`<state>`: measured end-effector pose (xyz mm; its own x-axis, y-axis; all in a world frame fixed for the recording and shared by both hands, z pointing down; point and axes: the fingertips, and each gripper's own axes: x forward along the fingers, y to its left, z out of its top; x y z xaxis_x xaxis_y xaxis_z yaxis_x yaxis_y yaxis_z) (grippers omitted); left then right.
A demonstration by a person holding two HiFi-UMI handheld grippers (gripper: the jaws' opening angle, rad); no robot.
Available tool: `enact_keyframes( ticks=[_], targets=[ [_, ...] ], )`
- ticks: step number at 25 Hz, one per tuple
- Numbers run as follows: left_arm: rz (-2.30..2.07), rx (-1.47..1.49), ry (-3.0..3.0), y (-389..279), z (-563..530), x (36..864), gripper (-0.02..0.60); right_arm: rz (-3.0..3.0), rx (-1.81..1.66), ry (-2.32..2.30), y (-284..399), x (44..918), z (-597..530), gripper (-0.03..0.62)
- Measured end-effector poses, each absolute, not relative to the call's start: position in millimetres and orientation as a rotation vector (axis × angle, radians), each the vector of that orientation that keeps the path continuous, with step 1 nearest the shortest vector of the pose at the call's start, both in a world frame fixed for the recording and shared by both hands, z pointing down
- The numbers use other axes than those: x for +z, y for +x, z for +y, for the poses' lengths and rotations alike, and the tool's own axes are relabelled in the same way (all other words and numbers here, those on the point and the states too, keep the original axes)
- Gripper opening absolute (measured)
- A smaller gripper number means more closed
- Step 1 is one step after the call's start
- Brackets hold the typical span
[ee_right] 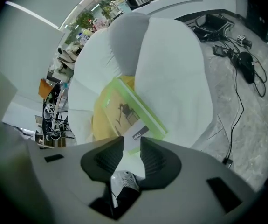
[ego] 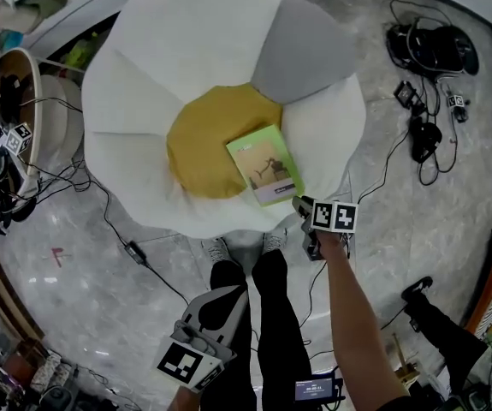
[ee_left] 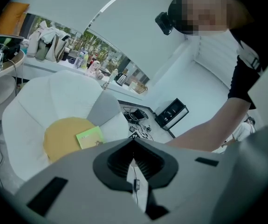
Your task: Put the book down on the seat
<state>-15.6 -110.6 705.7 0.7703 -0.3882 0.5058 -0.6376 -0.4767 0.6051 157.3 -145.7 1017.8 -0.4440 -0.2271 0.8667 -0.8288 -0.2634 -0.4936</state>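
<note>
the right gripper is hovering just at the near corner of the book, its 2 jaws standing part-way apart with only that corner showing past the gap and nothing pressed between the pads, so the book looks to be free of it. the green-covered book is lying flat and face up on the flower-shaped seat, straddling the edge of the yellow centre and 1 white petal on the person's side, probably because that is the nearest stretch of cushion the outstretched right arm can reach. the soft surface is bearing the book's whole back, so it seems unlikely to slide. the left gripper is hanging back low by the person's legs, jaws drawn together at the tips and empty, apparently not needed for a 1-handed job. cables are trailing across the marble floor around the seat.
</note>
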Motion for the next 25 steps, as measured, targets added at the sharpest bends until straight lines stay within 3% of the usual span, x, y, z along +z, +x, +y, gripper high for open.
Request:
enact_keyframes(
  ticks=[6, 15, 25],
  targets=[
    [-0.768, 0.398, 2.135, -16.3, -111.3, 677.4, 0.012, -1.566, 1.665, 1.265, 146.1, 969.3, -136.2, 0.02],
    [-0.782, 0.381, 2.161, -28.3, -117.1, 627.2, 0.012, -1.619, 1.712, 1.186, 101.4, 877.9, -98.0, 0.014],
    [-0.818, 0.351, 2.174, -48.1, -100.4, 574.1, 0.012, -1.925, 1.76, 1.168, 53.3, 715.0, -85.4, 0.014]
  ],
)
